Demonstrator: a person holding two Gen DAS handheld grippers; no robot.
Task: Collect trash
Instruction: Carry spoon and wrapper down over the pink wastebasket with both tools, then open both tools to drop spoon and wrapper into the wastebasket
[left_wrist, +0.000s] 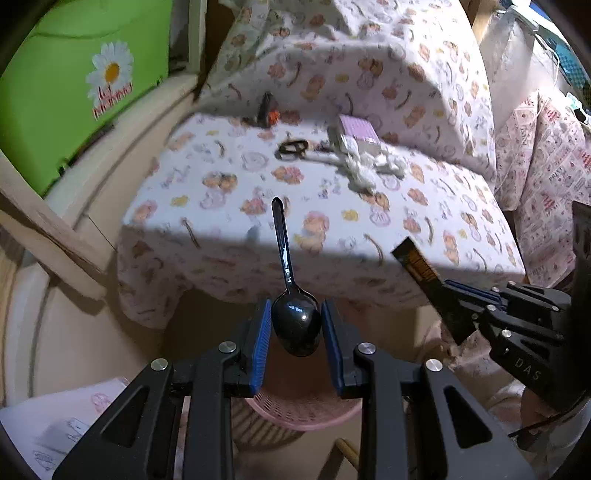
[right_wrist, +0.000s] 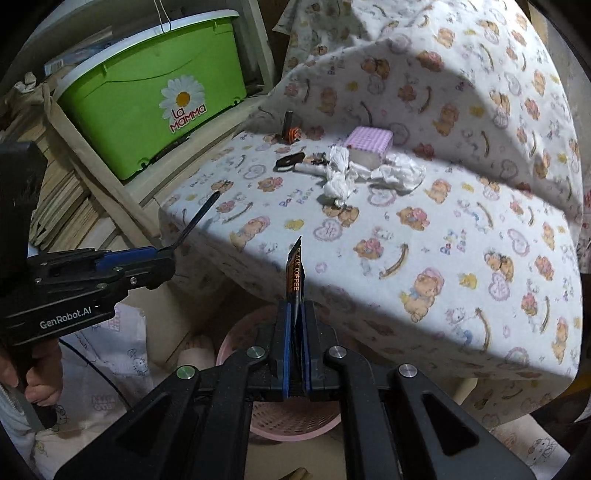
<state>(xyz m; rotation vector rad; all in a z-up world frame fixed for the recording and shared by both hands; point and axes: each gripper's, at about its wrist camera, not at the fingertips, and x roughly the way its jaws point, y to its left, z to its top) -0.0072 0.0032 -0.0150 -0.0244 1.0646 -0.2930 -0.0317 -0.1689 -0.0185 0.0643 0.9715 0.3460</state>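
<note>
Your left gripper (left_wrist: 296, 325) is clamped on the bowl of a black plastic spoon (left_wrist: 290, 291), blue pads pressing on either side, and the handle sticks out ahead over the cloth edge. Your right gripper (right_wrist: 295, 347) is squeezed tight on a black coffee sachet (right_wrist: 295, 275) that stands upright between its pads, lettering running up the side. Both tools hang above a pink mesh basket (right_wrist: 295, 424) on the floor, its rim showing just under the fingers in each wrist view. Your hand (right_wrist: 38, 373) grips the left tool's handle at the lower left of the right view.

Ahead is a low surface draped in a bear-print cloth (right_wrist: 424, 236). On it, well apart from both grippers, lie crumpled white tissues (right_wrist: 340, 177), touching a lilac checked box (right_wrist: 369, 146). Left of the tissues sit a small dark item (right_wrist: 290, 160) and a black-and-orange object (right_wrist: 290, 129); both are too small to identify with confidence. A green bin with a daisy sticker (right_wrist: 155, 96) stands on the shelf beyond
</note>
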